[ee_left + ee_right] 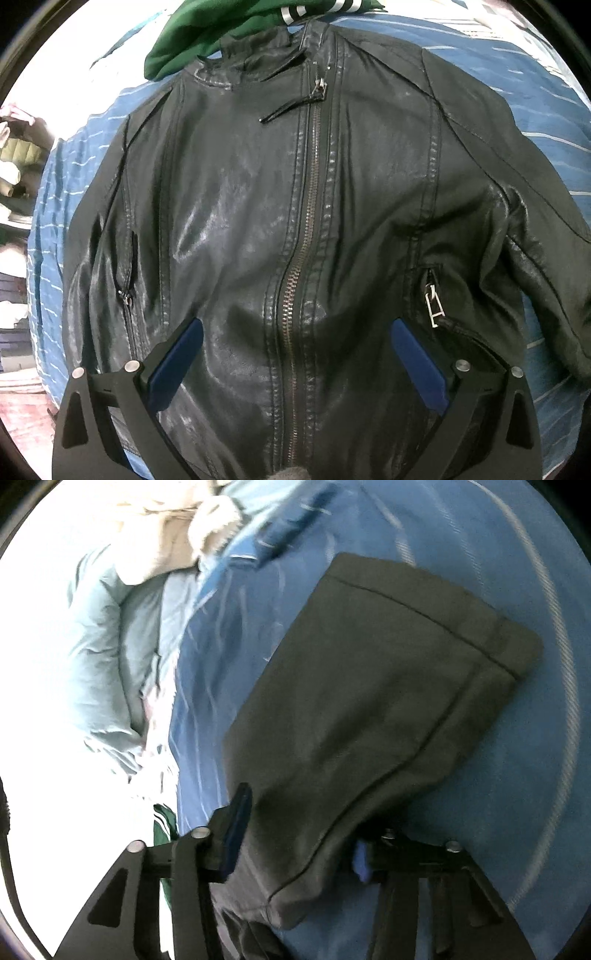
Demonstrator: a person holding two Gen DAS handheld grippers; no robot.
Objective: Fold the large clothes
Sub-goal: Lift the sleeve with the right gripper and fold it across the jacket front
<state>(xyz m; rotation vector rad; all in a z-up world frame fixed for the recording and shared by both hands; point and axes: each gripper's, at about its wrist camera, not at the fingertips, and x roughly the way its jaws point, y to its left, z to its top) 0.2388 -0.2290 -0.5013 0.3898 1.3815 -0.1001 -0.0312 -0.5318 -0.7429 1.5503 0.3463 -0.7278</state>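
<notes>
Black leather jacket (295, 229) spread front-up on a blue striped bedsheet (535, 110), zip closed, collar at the far end beside a green garment (207, 33). Left gripper (295, 332) poised over the near hem, jaws wide apart, nothing between. Right gripper (295, 830) clamped on the jacket's sleeve (388, 672), cuff pointing away, far-right.
</notes>
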